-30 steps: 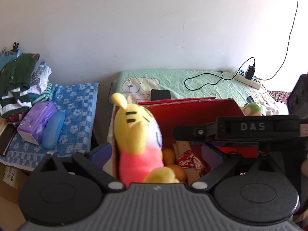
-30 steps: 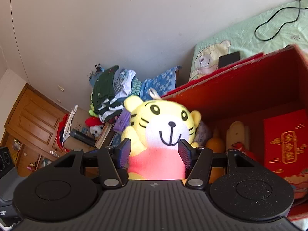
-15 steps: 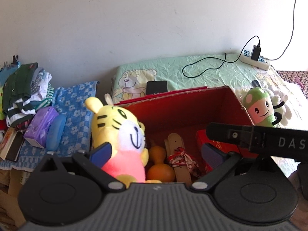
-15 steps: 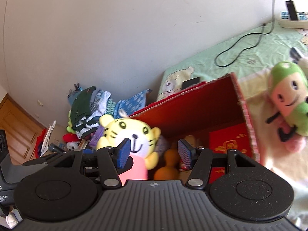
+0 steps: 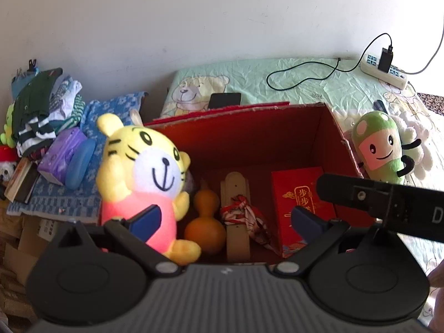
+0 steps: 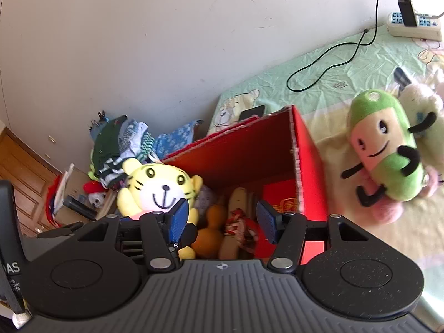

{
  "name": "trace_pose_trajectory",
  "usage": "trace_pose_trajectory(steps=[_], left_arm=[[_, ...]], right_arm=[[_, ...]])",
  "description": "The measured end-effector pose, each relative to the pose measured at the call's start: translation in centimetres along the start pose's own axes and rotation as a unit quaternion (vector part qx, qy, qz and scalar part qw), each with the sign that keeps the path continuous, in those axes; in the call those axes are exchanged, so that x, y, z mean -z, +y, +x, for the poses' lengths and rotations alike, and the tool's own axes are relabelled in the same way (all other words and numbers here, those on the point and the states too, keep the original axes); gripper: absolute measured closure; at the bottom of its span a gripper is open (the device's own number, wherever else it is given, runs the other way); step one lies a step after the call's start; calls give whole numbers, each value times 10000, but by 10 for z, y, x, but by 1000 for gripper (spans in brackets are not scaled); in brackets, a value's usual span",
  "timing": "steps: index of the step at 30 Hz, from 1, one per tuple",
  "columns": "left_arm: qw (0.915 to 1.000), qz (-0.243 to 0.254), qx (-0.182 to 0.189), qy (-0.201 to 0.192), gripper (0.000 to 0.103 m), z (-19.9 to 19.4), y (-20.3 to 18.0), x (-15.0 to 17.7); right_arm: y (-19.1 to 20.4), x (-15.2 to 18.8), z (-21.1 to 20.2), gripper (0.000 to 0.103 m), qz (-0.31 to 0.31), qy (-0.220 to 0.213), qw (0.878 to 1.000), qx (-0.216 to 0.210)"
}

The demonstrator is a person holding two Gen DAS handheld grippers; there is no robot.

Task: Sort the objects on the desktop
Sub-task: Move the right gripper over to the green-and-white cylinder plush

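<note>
The yellow tiger plush (image 5: 144, 172) in its pink shirt is sitting upright at the left end of the red cardboard box (image 5: 249, 136), leaning against the left wall and facing me. Nothing of mine is pressing on it. My left gripper (image 5: 222, 219) is hovering above the near edge of the box with its jaws released and wide; the left blue pad (image 5: 145, 217) is only showing in front of the tiger's shirt, and between the jaws I am seeing only the inside of the box. My right gripper (image 6: 219, 217) is also hanging over the box, its jaws standing apart and grasping nothing. Beside the tiger, inside the box, an orange gourd (image 5: 205, 222) is standing, then a pale wooden piece (image 5: 236, 211) with a red and white tied cloth (image 5: 244, 213) lying on it, and a red packet with gold characters (image 5: 302, 205) at the right end. Outside the box, on the right, a green and pink plush (image 6: 385, 149) is lying on the bed's light green sheet (image 5: 305, 83), well apart from the tiger. A black phone (image 5: 224, 100) is lying behind the box, and a white power strip (image 5: 385, 72) with a black cable is lying farther back near the wall. On the left a pile of folded clothes (image 5: 41, 111) is resting on a blue flowered cloth (image 5: 91, 127).
</note>
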State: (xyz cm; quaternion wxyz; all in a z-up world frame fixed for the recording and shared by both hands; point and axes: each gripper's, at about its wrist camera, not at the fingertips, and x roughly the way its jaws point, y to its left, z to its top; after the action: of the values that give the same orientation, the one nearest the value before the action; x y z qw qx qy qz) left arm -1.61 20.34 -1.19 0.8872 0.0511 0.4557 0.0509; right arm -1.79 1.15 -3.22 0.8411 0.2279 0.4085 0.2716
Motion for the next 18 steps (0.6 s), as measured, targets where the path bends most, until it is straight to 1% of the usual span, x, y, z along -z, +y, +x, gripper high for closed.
trace_pose_trajectory(steps=[4,10,13,18], left_arm=[[9999,-33,-85,67,3,3,-13,2],[9998,-93,-93,130,3,6,-32,1],[9998,-28,-172,109,3,6,-43,0],[9998,-14,-111,145,3,6,-54,-4]], right_arm=[[-10,-2,-6,44,-64,121,9999,52],[-19,-5,-21,44,-226,178,9994,197],[-22,-9,-28,44,-348,167,9986,362],[-26,-13,-38,44,-470,138,9967,644]])
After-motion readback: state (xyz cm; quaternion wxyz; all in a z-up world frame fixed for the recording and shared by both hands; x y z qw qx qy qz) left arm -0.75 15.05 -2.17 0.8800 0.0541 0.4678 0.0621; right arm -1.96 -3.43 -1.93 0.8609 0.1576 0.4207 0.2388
